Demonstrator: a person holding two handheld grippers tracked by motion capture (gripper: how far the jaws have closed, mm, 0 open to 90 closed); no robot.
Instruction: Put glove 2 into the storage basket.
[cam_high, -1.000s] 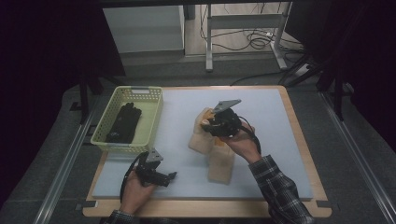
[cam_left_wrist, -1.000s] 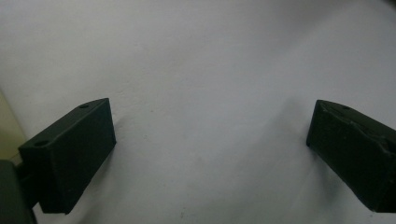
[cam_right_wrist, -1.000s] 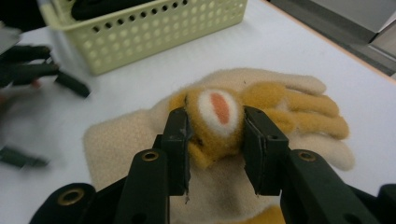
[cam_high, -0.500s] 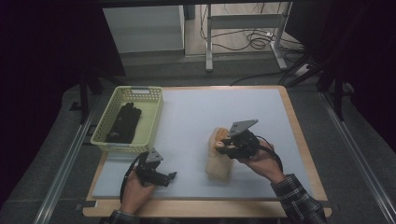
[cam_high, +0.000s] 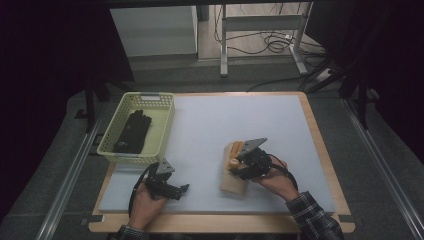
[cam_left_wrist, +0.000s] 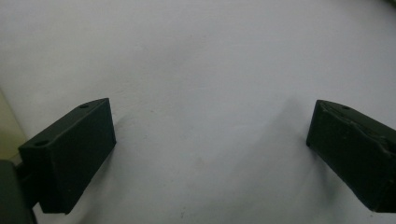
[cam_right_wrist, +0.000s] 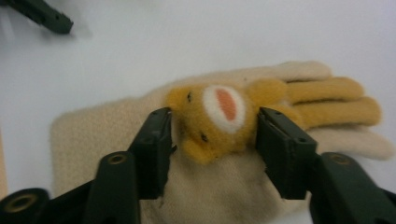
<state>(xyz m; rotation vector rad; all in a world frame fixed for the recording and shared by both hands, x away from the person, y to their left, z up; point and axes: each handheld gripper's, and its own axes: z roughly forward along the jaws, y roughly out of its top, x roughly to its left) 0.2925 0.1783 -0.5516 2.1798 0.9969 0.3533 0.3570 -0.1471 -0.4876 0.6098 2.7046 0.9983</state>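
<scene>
Work in hand: we are laying a cream glove (cam_high: 234, 176) with an orange bear face (cam_right_wrist: 215, 116) out on the white mat (cam_high: 210, 125), near its front edge.
Done so far: we are judging the placing nearly finished, since the glove is lying flat on the mat with its fingers pointing toward the far side.
Left to do: we are judging that the right gripper (cam_right_wrist: 212, 135) needs to lift clear; the yellow basket (cam_high: 111, 145) already holds a dark thing (cam_high: 131, 131), well apart from the glove.
Right gripper: its jaws have just been opening and are standing on either side of the bear face, barely letting go of it.
Left gripper (cam_left_wrist: 210, 140): we are resting it on bare mat, jaws wide apart, nothing between them.
</scene>
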